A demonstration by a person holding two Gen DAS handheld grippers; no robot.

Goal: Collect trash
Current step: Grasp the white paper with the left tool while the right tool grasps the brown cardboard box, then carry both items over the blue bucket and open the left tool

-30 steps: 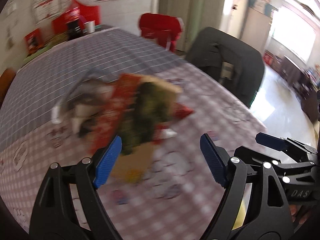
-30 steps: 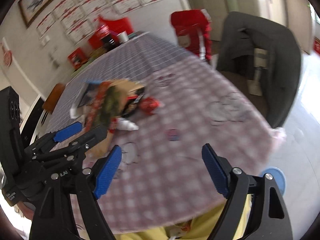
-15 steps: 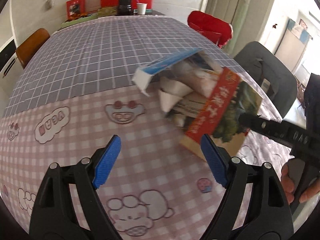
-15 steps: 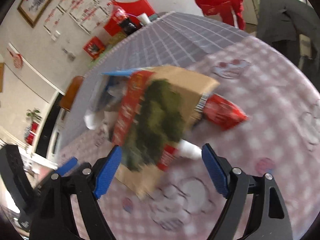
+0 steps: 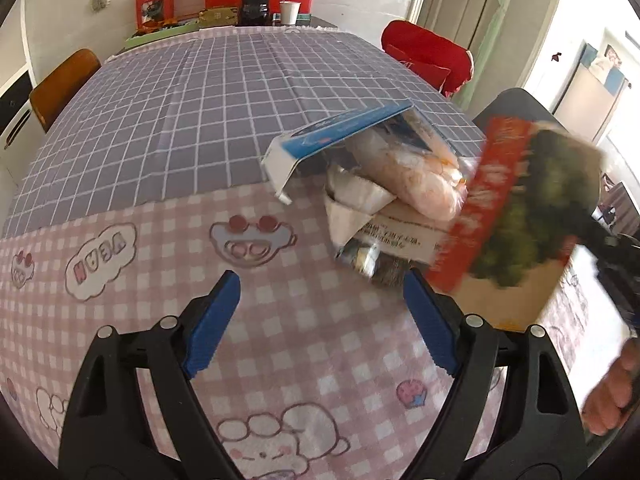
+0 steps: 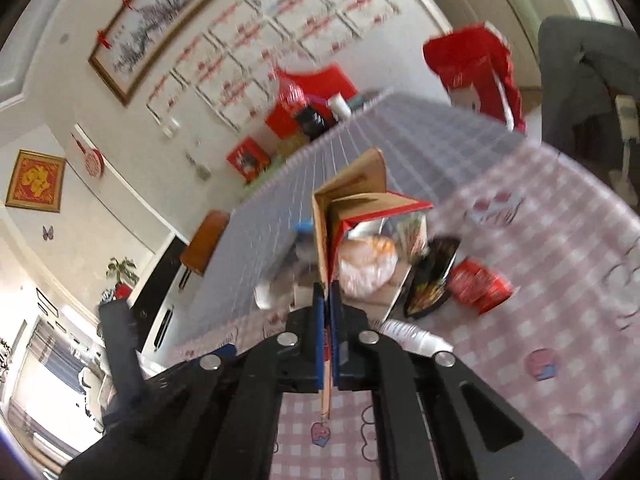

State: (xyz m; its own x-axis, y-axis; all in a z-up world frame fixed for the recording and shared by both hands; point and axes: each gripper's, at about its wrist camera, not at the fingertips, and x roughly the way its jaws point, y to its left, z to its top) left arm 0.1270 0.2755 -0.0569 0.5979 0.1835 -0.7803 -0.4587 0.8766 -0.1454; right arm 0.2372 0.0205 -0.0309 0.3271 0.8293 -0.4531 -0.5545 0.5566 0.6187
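Note:
A heap of trash lies on the checked tablecloth (image 5: pixel 168 128): a blue-and-white carton (image 5: pixel 336 140), a clear bag with something pink (image 5: pixel 408 184), white paper (image 5: pixel 352 208). My right gripper (image 6: pixel 328 336) is shut on the edge of a flattened red-and-green cardboard box (image 6: pixel 352 208), held tilted above the heap; the same box (image 5: pixel 520 220) is blurred at the right in the left wrist view. My left gripper (image 5: pixel 322 320) hovers just in front of the heap, its jaws opening with nothing between them. A black wrapper (image 6: pixel 432 280), a red wrapper (image 6: pixel 480 288) and a white crushed cup (image 6: pixel 412 338) lie to the right.
A cola bottle (image 5: pixel 256 0) and a paper cup (image 5: pixel 289 12) stand at the table's far end. A brown chair (image 5: pixel 64 80), a red chair (image 5: pixel 428 56) and a dark grey chair (image 5: pixel 516 108) stand around it. A person's hand (image 5: pixel 612 392) shows at the lower right.
My right gripper has closed on the cardboard box's edge and raised it off the heap. The left gripper swung across the pile a second ago and has since nearly stopped.

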